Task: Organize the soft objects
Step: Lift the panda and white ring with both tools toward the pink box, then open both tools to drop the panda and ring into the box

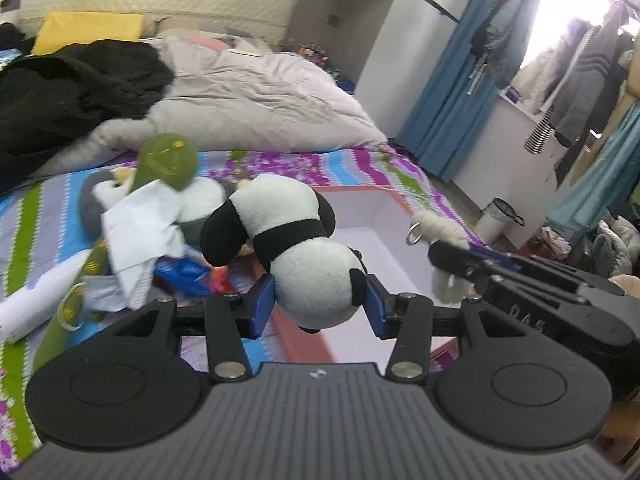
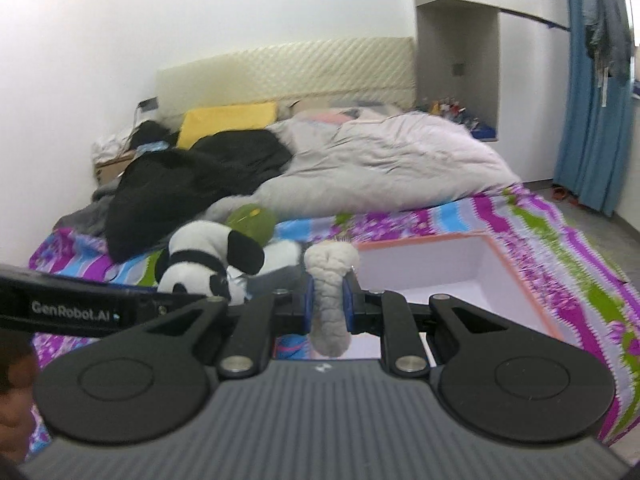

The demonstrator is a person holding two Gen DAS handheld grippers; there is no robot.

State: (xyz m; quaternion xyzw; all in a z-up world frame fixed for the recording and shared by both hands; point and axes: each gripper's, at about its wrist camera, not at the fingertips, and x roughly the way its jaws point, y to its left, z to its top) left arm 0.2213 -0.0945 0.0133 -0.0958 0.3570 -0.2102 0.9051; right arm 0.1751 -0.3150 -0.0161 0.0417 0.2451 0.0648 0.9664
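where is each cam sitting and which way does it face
Left wrist: sits on the left gripper, looking along its fingers over the bed toward the curtain; its pads clamp a panda plush; the right gripper enters at right.
Right wrist: sits on the right gripper, facing the headboard; its pads pinch a cream plush; the left gripper's arm crosses at left.
Shared: panda, cream plush, open box, bedsheet.

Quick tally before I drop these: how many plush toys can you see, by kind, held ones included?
Panda plush, in the left claw: 1
Cream plush with key ring, in the right claw: 1
Grey-and-white plush, lying on the bed: 1
Total: 3
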